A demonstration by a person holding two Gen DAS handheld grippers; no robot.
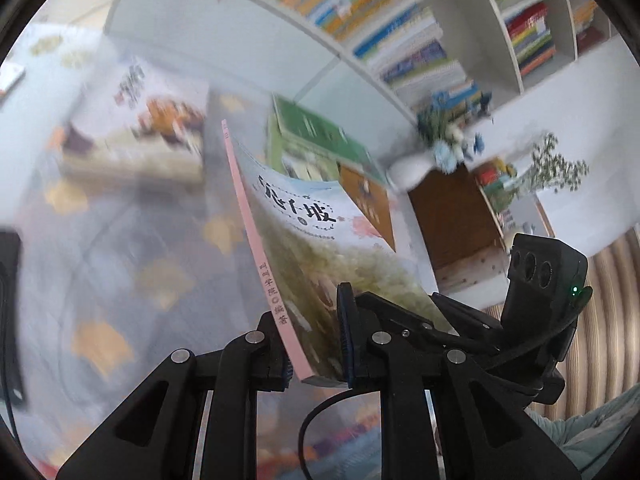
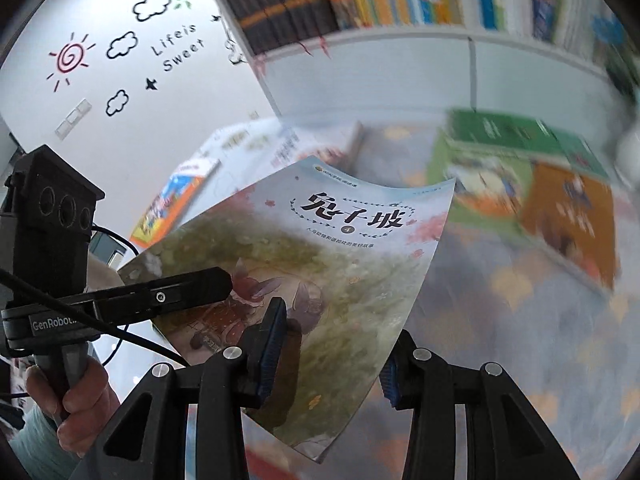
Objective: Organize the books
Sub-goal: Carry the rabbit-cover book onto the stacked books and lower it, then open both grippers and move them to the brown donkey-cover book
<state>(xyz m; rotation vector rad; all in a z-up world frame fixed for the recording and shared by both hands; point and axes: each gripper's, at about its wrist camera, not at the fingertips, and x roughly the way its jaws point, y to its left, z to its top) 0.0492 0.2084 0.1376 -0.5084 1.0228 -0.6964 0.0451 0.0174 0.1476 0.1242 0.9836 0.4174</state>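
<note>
Pink-spined book point(image 1: 304, 240) clamped by our left hand-held gripper point(image 1: 316, 360) and right hand-held gripper point(image 2: 324, 364) (both gripping), lifted clear for shelving, we judge.

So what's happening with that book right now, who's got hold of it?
Both grippers hold one thin paperback in the air above the patterned table. The left gripper is clamped on its lower edge by the pink spine. The right gripper has the cover between its pads, though its grip is less clear. Other books lie on the table, and the white bookshelf stands behind.
</note>
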